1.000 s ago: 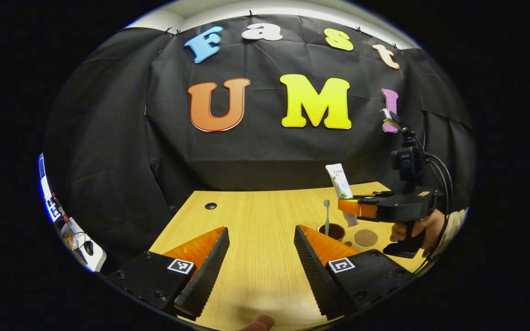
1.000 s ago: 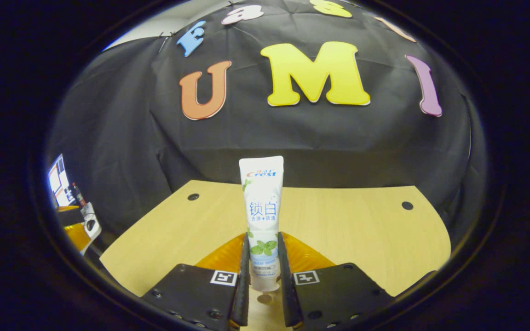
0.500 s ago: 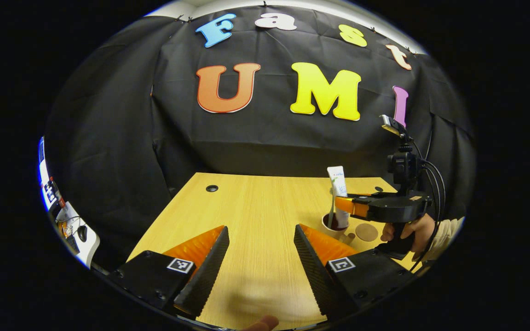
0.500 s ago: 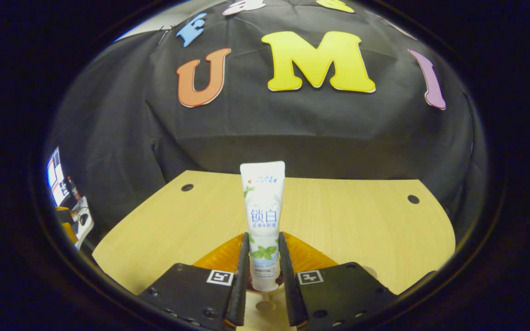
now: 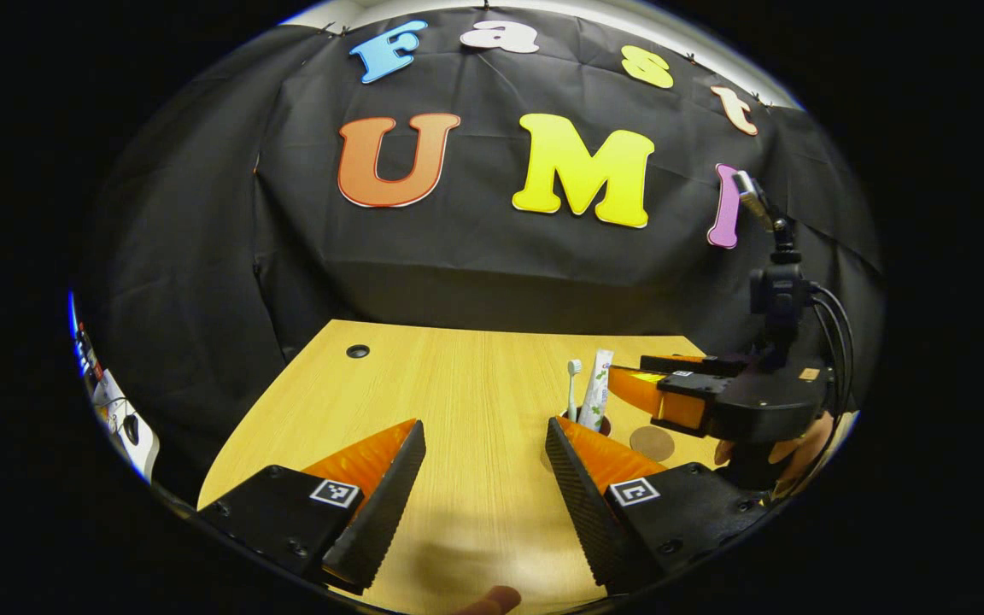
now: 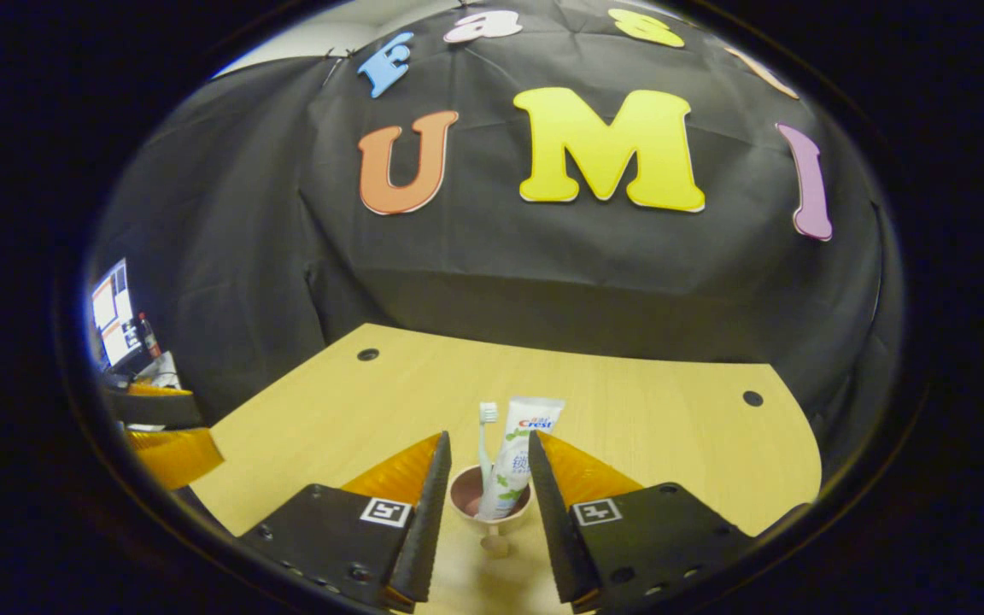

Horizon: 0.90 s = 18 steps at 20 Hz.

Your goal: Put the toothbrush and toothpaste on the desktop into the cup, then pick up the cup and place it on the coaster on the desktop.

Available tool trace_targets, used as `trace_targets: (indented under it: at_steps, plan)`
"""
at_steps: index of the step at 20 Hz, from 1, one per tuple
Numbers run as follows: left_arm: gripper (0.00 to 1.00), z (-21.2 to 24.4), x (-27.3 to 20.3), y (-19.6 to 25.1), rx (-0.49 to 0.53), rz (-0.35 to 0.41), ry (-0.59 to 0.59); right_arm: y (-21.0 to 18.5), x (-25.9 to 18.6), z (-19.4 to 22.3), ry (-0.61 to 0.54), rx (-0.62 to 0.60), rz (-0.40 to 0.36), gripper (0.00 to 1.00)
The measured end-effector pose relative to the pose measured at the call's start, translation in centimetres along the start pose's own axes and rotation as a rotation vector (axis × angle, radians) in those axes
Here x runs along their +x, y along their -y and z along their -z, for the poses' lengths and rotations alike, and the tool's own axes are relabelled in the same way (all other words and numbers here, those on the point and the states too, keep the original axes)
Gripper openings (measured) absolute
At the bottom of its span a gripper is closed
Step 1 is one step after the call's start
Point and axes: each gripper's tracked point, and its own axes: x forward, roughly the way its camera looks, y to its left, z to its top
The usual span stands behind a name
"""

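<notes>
Right gripper view looks down on the cup, which stands on the table with the toothbrush and toothpaste upright inside, leaning together. The right hand-held gripper sits with its fingers spread either side of the cup, holding nothing (gaps show on both sides). In the left gripper view, the left hand-held gripper hangs wide and empty above the table, the coaster lies just beside the cup, and a hand grips the right hand-held gripper.
</notes>
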Motion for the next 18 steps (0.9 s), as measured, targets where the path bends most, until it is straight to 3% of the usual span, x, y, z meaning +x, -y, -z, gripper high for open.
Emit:
trace_targets:
  at_steps: [8, 12, 18]
  plan:
    - [0.92, 2.0, 3.4, 5.4, -0.095, 0.014, -0.114, 3.4, -9.3, -5.8, 0.086, -0.013, -0.062, 0.95]
    - [0.94, 4.3, 5.7, 8.3, -0.133, 0.013, -0.233, 8.6, -13.5, -6.3, 0.123, -0.017, 0.016, 0.96]
    - [0.94, 7.6, 9.2, 12.8, -0.165, 0.020, -0.434, 14.8, -17.7, -2.0, 0.074, 0.035, 0.130, 0.95]
